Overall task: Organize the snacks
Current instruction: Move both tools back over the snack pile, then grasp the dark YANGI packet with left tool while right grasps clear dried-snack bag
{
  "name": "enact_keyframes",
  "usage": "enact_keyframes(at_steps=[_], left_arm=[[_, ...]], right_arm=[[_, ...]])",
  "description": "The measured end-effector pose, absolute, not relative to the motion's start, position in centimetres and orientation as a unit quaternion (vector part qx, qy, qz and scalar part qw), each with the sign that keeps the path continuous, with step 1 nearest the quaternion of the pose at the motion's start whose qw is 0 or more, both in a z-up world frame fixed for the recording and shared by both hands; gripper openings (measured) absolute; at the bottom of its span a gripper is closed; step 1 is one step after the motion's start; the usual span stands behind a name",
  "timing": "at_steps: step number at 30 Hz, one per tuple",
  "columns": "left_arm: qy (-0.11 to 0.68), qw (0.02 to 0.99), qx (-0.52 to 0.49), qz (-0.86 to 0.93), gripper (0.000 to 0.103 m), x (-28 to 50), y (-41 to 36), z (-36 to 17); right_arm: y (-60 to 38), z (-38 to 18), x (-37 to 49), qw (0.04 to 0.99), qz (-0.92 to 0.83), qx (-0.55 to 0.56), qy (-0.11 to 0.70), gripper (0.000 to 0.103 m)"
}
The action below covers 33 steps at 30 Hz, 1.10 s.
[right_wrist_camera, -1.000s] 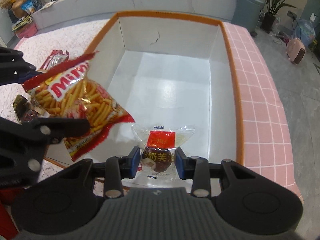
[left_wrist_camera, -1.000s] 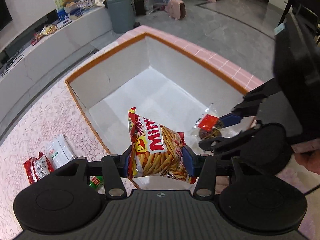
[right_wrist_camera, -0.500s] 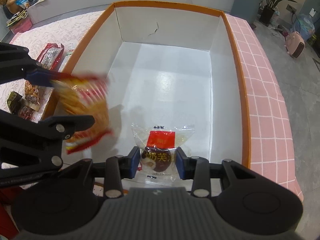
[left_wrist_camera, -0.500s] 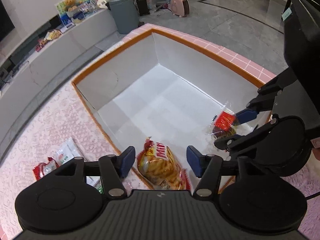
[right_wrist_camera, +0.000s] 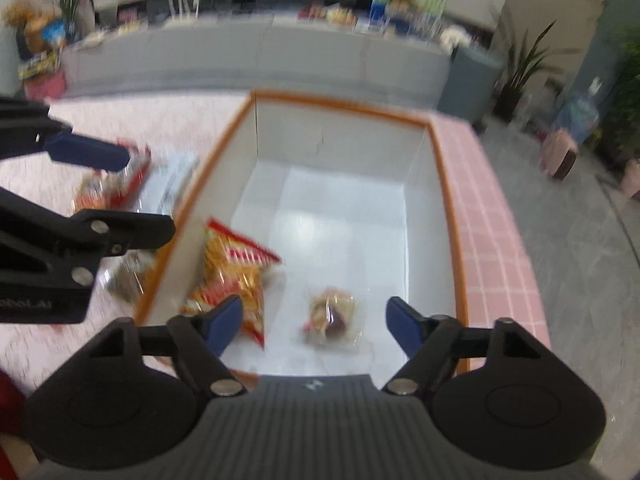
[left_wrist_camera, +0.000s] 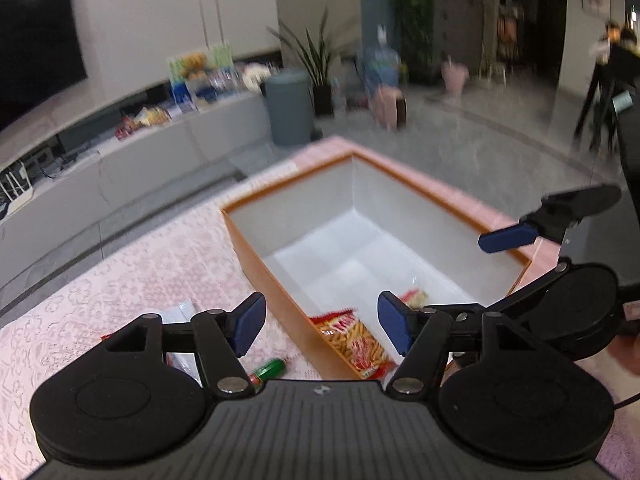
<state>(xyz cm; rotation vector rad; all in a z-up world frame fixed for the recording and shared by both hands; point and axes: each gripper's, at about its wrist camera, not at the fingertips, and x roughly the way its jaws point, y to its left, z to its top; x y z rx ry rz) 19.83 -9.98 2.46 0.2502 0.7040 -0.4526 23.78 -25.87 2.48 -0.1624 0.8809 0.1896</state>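
An orange-rimmed white box (left_wrist_camera: pixel 256 236) (right_wrist_camera: pixel 452 208) stands on the table. A red-yellow bag of stick snacks (left_wrist_camera: pixel 352 340) (right_wrist_camera: pixel 232 276) lies inside at its near left wall. A clear-wrapped pastry (right_wrist_camera: pixel 332 316) (left_wrist_camera: pixel 414 298) lies on the box floor beside it. My left gripper (left_wrist_camera: pixel 322 324) is open and empty above the box's near left edge. My right gripper (right_wrist_camera: pixel 314 324) is open and empty above the pastry; it also shows in the left wrist view (left_wrist_camera: pixel 508 238).
Loose snack packets lie on the lace tablecloth left of the box: a small green-red one (left_wrist_camera: pixel 270 368), white sachets (left_wrist_camera: pixel 178 314), a red packet (right_wrist_camera: pixel 120 184) and a dark one (right_wrist_camera: pixel 128 276). A pink tiled table edge (right_wrist_camera: pixel 500 240) runs right of the box.
The left gripper let go of the stick-snack bag and the right let go of the pastry; both now lie in the box. Both grippers opened wide and lifted back.
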Motion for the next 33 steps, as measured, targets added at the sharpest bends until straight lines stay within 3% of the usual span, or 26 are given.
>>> enact_keyframes(at_steps=[10, 16, 22, 33], left_arm=[[0.268, 0.952, 0.070, -0.132, 0.077, 15.5, -3.9, 3.2], [0.248, 0.966, -0.014, -0.076, 0.077, 13.7, 1.0, 2.4], [0.272, 0.961, -0.034, -0.046, 0.075, 12.3, 4.6, 0.5], [0.325, 0.944, -0.047, -0.013, 0.071, 10.3, 7.8, -3.1]], right_arm=[[-20.6, 3.8, 19.9, 0.939, 0.091, -0.007, 0.331, 0.080], [-16.4, 3.3, 18.0, 0.948, 0.093, 0.004, 0.303, 0.080], [-13.1, 1.9, 16.1, 0.954, 0.108, -0.011, 0.280, 0.080], [-9.3, -0.8, 16.1, 0.937, 0.146, -0.043, 0.313, 0.080]])
